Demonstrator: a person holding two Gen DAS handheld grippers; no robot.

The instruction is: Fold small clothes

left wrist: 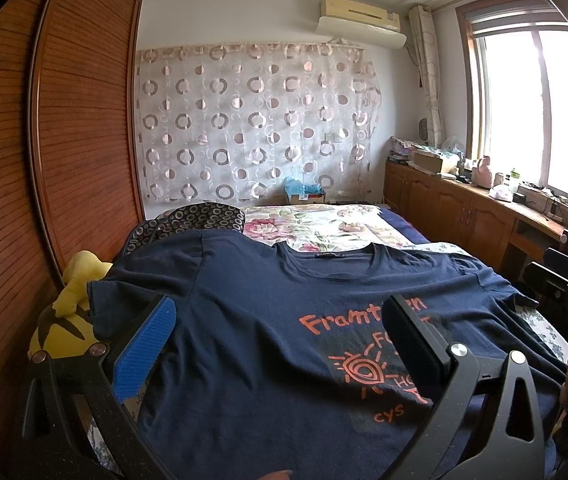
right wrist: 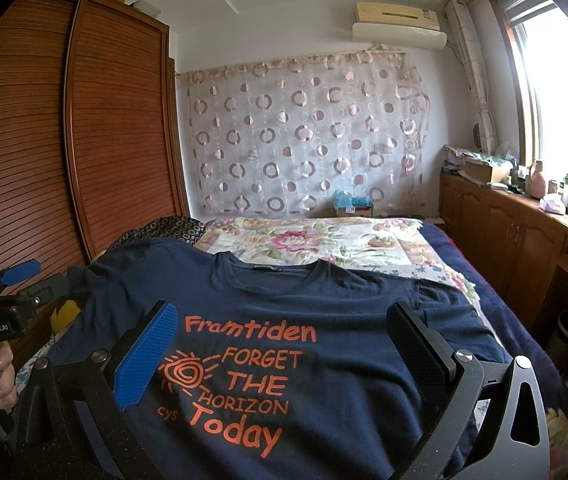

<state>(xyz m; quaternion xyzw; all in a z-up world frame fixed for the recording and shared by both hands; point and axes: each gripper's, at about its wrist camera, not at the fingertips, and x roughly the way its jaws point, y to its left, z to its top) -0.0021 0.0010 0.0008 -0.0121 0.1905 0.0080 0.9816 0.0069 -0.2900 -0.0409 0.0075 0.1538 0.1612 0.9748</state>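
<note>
Both claws, left (left wrist: 279,344) and right (right wrist: 284,344), hung spread over the shirt (right wrist: 324,312) lying flat on the bed (right wrist: 484,248); pinching matching hem corners evenly would probably fold it straight.

Both wrist cameras sit low and close over the T-shirt (left wrist: 267,344) (right wrist: 324,320) on the bed (left wrist: 324,224) (right wrist: 308,240), facing the circle-patterned curtain (left wrist: 251,120) (right wrist: 304,136). The right view looks from further right; both share shirt, bed, curtain.
</note>
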